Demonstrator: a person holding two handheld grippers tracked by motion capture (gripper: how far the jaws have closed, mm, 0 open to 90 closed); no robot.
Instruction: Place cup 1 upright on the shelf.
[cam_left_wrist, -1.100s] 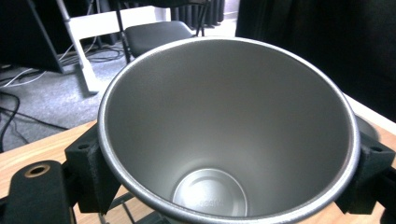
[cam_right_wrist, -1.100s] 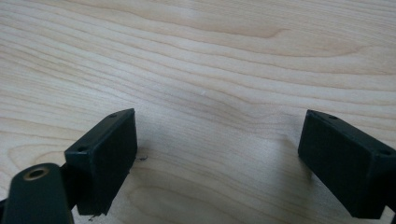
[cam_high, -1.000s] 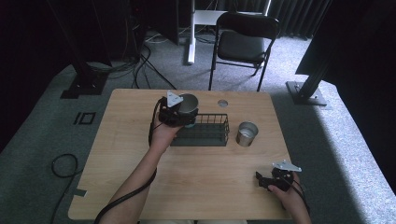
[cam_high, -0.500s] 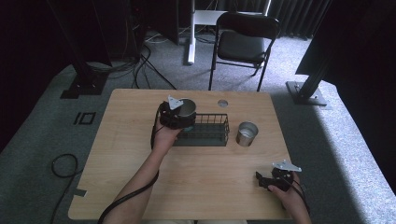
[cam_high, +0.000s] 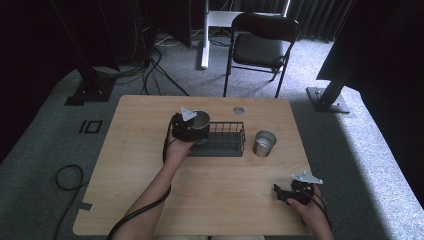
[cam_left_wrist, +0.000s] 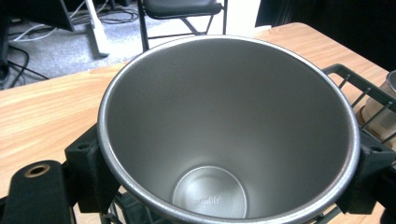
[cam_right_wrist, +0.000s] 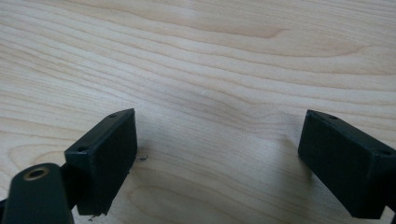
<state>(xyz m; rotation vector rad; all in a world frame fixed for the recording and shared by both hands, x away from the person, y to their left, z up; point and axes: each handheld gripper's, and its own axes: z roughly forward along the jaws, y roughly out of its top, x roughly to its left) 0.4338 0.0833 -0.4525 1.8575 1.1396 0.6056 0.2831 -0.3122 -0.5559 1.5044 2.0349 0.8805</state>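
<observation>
Left gripper (cam_high: 192, 126): jaws closed against opposite sides of a shiny tapered steel cup (cam_left_wrist: 224, 135), mouth up, held between them.
Cup position: over the left end of the black wire basket (cam_high: 222, 138) on the pale wooden bench (cam_high: 150, 190).
Second steel cup (cam_high: 263, 143): just right of the basket.
Right gripper (cam_right_wrist: 219, 154): jaws wide apart, empty, over bare bench near its front right corner.

Pale wooden tabletop (cam_high: 150, 150) with a small round grommet (cam_high: 238, 110) near the far edge. Beyond it, a black folding chair (cam_high: 260, 47) on grey carpet (cam_high: 45, 140), beside a white desk leg (cam_high: 204, 35). Black cables (cam_high: 150, 65) trailing at far left; dark stand bases (cam_high: 85, 92) at both sides.
</observation>
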